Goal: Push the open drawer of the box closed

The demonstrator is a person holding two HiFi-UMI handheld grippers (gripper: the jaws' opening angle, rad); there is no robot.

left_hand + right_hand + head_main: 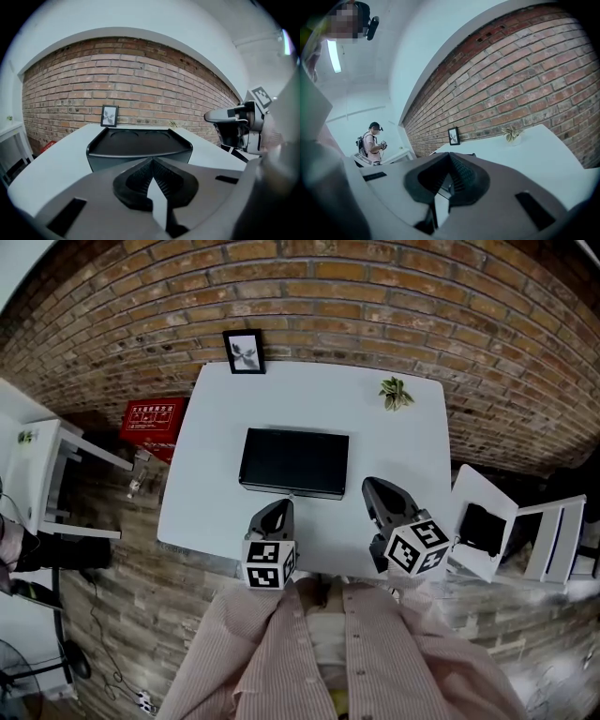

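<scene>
A flat black box (293, 462) lies in the middle of the white table (206, 493), its front face toward me. How far a drawer stands out of it I cannot tell. My left gripper (281, 506) hovers just before the box's front edge, jaws shut with nothing between them. In the left gripper view the box (138, 144) fills the space right ahead of the shut gripper (151, 161). My right gripper (377, 487) is off the box's right front corner, tilted up, and the shut, empty gripper (449, 157) points over the table toward the wall.
A framed picture (244, 351) and a small potted plant (396, 393) stand at the table's far edge by the brick wall. A red box (150, 418) and white shelf (47, 474) are left of the table, a white chair (511, 521) right. Another person (374, 140) stands far off.
</scene>
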